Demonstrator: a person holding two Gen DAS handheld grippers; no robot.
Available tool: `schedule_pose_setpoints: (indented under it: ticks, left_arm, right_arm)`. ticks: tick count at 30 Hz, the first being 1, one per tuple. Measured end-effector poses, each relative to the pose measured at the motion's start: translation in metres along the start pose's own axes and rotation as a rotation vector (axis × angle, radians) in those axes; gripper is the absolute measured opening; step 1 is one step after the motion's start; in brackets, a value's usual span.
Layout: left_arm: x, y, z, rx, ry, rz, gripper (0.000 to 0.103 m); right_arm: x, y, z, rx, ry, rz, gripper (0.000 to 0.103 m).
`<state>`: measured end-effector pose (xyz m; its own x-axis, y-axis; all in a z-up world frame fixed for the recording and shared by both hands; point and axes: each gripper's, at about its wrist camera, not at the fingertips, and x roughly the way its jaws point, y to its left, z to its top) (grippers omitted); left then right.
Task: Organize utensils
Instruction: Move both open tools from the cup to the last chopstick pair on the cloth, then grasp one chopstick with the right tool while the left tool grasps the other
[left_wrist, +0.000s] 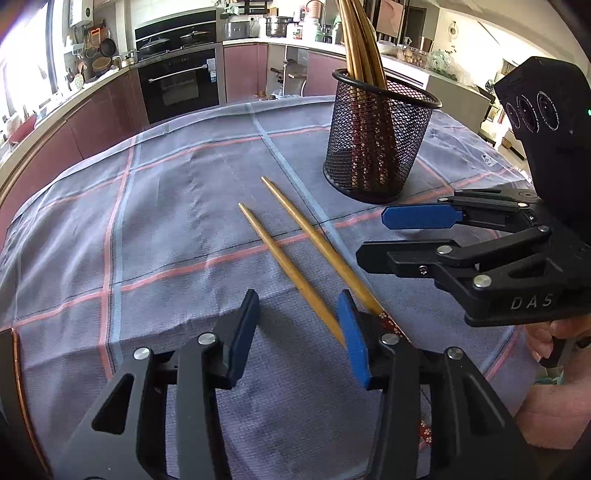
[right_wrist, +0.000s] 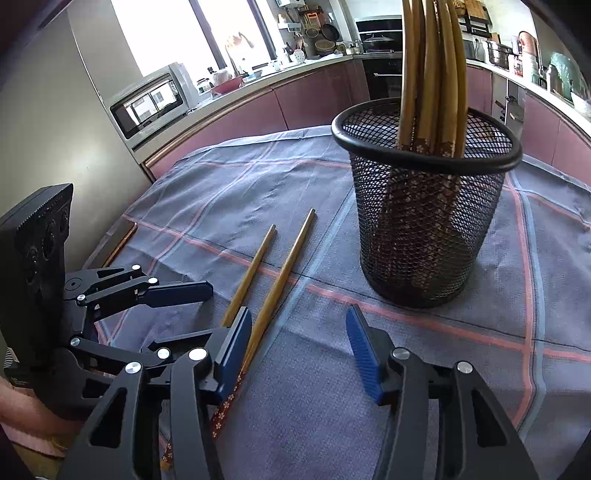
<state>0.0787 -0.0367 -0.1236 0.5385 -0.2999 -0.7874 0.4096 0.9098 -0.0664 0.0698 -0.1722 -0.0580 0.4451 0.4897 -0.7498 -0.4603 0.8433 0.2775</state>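
Observation:
Two wooden chopsticks with red patterned ends lie side by side on the checked cloth. My left gripper (left_wrist: 297, 332) is open low over the cloth. The left chopstick (left_wrist: 288, 266) runs between its fingers, close against the right blue pad (left_wrist: 351, 339). The right chopstick (left_wrist: 317, 240) passes outside that finger. My right gripper (right_wrist: 299, 347) is open too, and the right chopstick (right_wrist: 284, 273) lies just inside its left pad (right_wrist: 234, 343). The left chopstick (right_wrist: 251, 273) disappears behind that finger. A black mesh cup (left_wrist: 376, 147) (right_wrist: 424, 229) stands beyond, holding several chopsticks (right_wrist: 432, 74).
The grey-blue cloth (left_wrist: 166, 221) covers a round table with a copper rim (left_wrist: 18, 369). Each gripper shows in the other's view: the right gripper (left_wrist: 388, 236) and the left gripper (right_wrist: 195, 314). A hand (left_wrist: 554, 339) holds the right one. Kitchen counters, an oven (left_wrist: 181, 81) and a microwave (right_wrist: 147, 103) stand behind.

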Motion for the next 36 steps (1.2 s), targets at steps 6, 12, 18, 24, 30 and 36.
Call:
schedule_pose_setpoints:
  ticks: [6,12,18,24,30,36]
  left_arm:
    - [0.0,0.003,0.001,-0.013,-0.002,-0.001,0.039]
    - [0.001,0.005,0.0,-0.025,-0.006,-0.011,0.031]
    - [0.003,0.006,0.001,-0.037,-0.007,-0.026,0.024]
    - [0.005,0.006,0.003,-0.045,0.006,-0.034,0.018]
    - [0.008,0.008,0.005,-0.059,0.011,-0.034,0.018]
    - [0.013,0.004,0.009,-0.057,0.011,-0.011,0.017]
  right_arm:
    - [0.012,0.01,0.005,-0.03,0.012,-0.021,0.037]
    - [0.019,0.019,0.008,-0.069,0.021,-0.057,0.03]
    - [0.018,0.021,0.006,-0.094,0.027,-0.085,0.019]
    - [0.015,0.014,0.005,-0.067,0.043,-0.068,0.012]
    - [0.017,0.015,0.005,-0.07,0.045,-0.076,0.013]
    - [0.017,0.014,0.004,-0.052,0.032,-0.072,0.012]
